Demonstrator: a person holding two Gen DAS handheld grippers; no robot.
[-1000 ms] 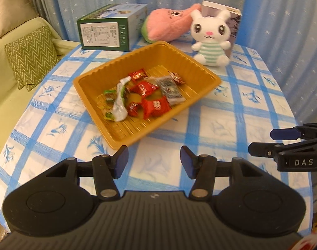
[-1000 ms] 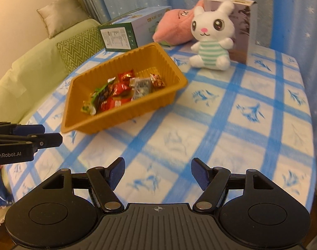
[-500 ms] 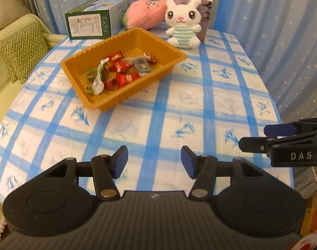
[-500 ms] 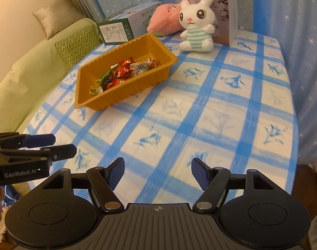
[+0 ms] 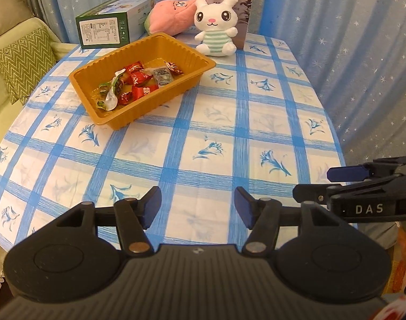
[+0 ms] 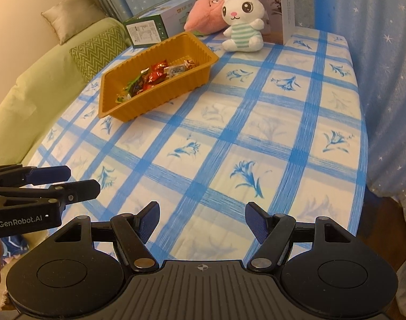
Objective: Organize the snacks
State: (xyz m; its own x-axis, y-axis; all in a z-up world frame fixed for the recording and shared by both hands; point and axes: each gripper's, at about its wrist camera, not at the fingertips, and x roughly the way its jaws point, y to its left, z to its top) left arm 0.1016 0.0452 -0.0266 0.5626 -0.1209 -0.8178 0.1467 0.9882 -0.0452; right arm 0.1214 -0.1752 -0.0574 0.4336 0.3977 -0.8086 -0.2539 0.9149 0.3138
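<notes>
Snacks in shiny crinkly wrappers lie in the ribbed orange plastic tray, far up the table. Nearest, the left gripper, its jaws just opening wider, and the right gripper both gape, holding nothing, over the table's near edge. Between stretches bare blue-checked tablecloth; behind the tray sit a soft white bunny and a green box.

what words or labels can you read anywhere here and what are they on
"DAS": on the side of the right gripper, seen from the left wrist.
"GenRobot.AI": on the side of the left gripper, seen from the right wrist.
Green box: white printed label, too small to read.
Grey box behind the white bunny plush: print too blurred to read.
Snack wrappers in the orange tray: markings unreadable.
</notes>
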